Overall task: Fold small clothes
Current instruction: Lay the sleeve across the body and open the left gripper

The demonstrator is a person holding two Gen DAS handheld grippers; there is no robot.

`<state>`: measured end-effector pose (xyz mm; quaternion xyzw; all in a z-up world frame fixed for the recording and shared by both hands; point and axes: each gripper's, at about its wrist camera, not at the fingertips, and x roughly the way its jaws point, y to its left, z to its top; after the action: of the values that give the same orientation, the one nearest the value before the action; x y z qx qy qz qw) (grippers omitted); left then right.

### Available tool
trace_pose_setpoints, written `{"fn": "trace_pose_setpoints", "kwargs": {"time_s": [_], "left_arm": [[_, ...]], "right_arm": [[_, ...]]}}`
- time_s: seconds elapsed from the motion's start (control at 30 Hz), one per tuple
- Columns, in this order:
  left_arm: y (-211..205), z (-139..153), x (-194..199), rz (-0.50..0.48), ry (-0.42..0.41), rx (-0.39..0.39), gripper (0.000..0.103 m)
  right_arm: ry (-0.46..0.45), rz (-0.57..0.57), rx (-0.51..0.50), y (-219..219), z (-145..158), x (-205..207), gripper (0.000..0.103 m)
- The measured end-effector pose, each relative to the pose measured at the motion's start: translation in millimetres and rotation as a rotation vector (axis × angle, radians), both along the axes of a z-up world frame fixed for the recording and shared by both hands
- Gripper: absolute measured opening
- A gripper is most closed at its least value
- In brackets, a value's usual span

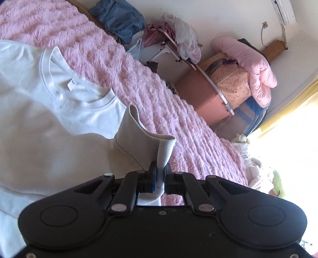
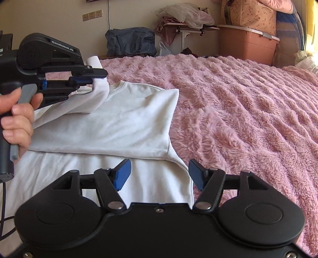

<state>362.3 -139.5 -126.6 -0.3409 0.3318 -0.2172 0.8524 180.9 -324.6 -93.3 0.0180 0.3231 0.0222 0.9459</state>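
Observation:
A white long-sleeved top (image 1: 49, 111) lies on a fluffy pink blanket (image 1: 123, 65); its round neckline with a small label faces up. My left gripper (image 1: 160, 172) is shut on the ribbed sleeve cuff (image 1: 147, 139) and holds it lifted above the shirt body. In the right wrist view the left gripper (image 2: 93, 76) appears at the left, holding the sleeve (image 2: 99, 93) over the top (image 2: 119, 123), whose right side is folded over. My right gripper (image 2: 160, 174) is open, its blue pads (image 2: 123, 174) hovering just above the shirt's near right edge.
The pink blanket (image 2: 248, 103) covers the bed to the right of the shirt. Beyond the bed stand a blue bag (image 2: 130, 41), a small table with clothes and plastic bags (image 2: 184, 17), and a brown storage box (image 2: 246, 43) with bedding on top.

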Motion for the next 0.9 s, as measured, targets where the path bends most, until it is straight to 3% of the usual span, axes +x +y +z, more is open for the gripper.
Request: {"fn": "trace_pose_setpoints", "kwargs": {"time_s": [0.1, 0.17, 0.27, 0.4, 0.53, 0.6, 0.73, 0.9], "left_arm": [[-18, -25, 13, -0.038, 0.045, 0.062, 0.007], [-23, -39, 17, -0.043, 0.084, 0.064, 0.011], [-24, -45, 17, -0.077, 0.093, 0.068, 0.031], [-11, -22, 9, -0.126, 0.052, 0.043, 0.039], [22, 13, -14, -0.121, -0.038, 0.113, 0.041], [53, 23, -27, -0.081, -0.07, 0.153, 0.045], [123, 27, -44, 0.05, -0.057, 0.254, 0.045], [199, 11, -56, 0.203, 0.007, 0.361, 0.045]], "right_arm": [[0.018, -0.018, 0.015, -10, -8, 1, 0.064], [0.029, -0.028, 0.023, -13, -12, 1, 0.065], [0.038, -0.035, 0.023, -14, -15, 2, 0.065], [0.028, -0.033, 0.015, -10, -12, 6, 0.064], [-0.008, 0.016, 0.005, -3, 1, 16, 0.059], [-0.052, 0.074, -0.013, 2, 10, 25, 0.044], [-0.071, 0.133, 0.004, -1, 17, 56, 0.043], [-0.003, 0.116, 0.138, -15, 2, 100, 0.044]]}}
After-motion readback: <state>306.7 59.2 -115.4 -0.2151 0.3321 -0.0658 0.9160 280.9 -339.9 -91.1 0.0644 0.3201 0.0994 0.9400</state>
